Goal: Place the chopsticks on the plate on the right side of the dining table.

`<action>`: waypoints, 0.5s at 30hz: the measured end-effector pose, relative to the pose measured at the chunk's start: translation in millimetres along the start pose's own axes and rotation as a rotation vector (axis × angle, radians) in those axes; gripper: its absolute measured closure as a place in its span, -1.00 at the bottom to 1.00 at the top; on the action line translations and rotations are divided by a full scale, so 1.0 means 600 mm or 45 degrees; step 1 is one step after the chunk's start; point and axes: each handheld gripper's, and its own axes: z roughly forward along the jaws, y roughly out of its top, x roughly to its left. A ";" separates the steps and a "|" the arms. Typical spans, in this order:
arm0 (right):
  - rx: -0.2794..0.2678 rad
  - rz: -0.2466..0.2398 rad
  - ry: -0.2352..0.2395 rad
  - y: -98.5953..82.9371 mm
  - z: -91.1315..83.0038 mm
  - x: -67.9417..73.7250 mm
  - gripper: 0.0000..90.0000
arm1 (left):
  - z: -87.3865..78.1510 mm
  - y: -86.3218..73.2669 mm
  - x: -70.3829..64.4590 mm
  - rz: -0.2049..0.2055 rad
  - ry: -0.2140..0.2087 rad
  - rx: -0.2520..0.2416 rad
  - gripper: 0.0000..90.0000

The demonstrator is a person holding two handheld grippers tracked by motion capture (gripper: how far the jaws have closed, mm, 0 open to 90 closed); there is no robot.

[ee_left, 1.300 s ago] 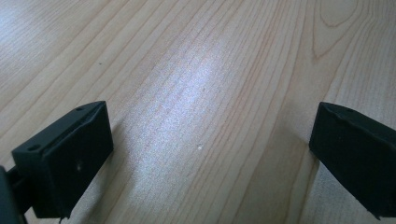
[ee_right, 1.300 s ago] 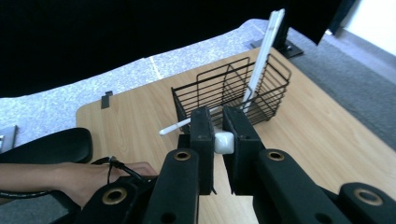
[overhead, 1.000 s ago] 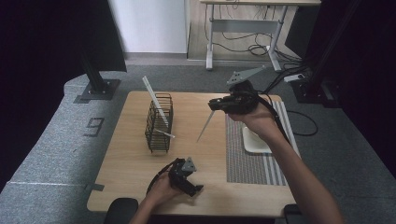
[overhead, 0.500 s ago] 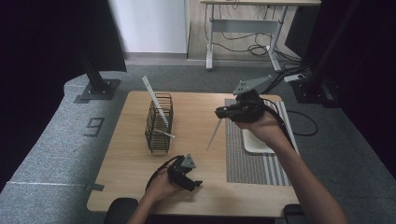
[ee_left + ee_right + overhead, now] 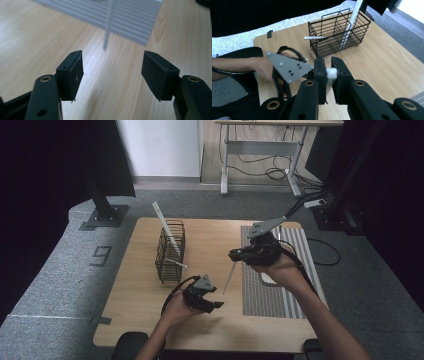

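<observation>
The right gripper (image 5: 239,255) is clamped on a white stick (image 5: 228,279), which hangs down over the wooden table (image 5: 140,295) beside the striped mat (image 5: 260,295). The left gripper (image 5: 212,299) waits low, jaws apart. The carrying step looks underway; next, the stick likely needs lifting toward the wire basket (image 5: 170,251), which holds two more.

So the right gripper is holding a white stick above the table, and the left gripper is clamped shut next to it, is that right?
Not quite. The right gripper does hold the white stick above the table, but the left gripper is open, not clamped shut. The left gripper view shows its jaws standing wide apart with nothing between them.
</observation>
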 end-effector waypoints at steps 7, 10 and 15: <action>0.013 -0.018 0.024 -0.004 0.011 0.012 0.82 | -0.001 0.019 0.002 0.024 -0.036 -0.056 -0.07; 0.015 -0.019 0.038 -0.004 0.015 0.016 0.82 | 0.004 0.028 -0.001 0.071 -0.040 -0.044 0.00; 0.013 -0.019 0.054 -0.004 0.018 0.019 0.82 | 0.009 0.036 -0.006 0.113 -0.040 -0.037 0.28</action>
